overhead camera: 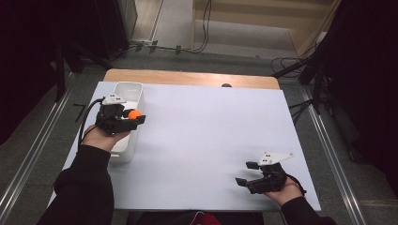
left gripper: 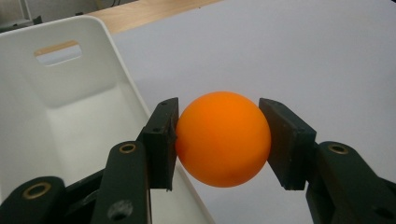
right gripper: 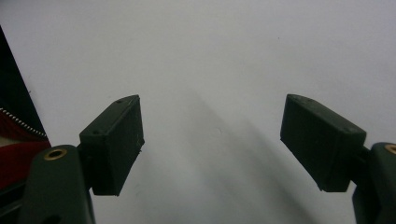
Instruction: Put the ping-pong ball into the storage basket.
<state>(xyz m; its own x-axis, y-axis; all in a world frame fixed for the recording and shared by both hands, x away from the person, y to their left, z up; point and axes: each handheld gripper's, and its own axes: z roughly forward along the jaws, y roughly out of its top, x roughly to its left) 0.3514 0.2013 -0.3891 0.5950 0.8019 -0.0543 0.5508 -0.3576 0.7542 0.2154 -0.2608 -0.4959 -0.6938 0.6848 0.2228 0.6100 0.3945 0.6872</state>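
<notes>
An orange ball is clamped between the two black jaws of my left gripper, which is shut on it. The ball hangs over the right wall of a white bin at the table's left side. The bin's inside looks bare where it shows in the left gripper view. My right gripper rests near the table's front right, its jaws wide apart with nothing between them, above the white tabletop.
The white tabletop spreads between the two hands, with a wooden strip along its far edge. Cables and dark stands sit on the floor beyond the table. A red garment lies at the near edge.
</notes>
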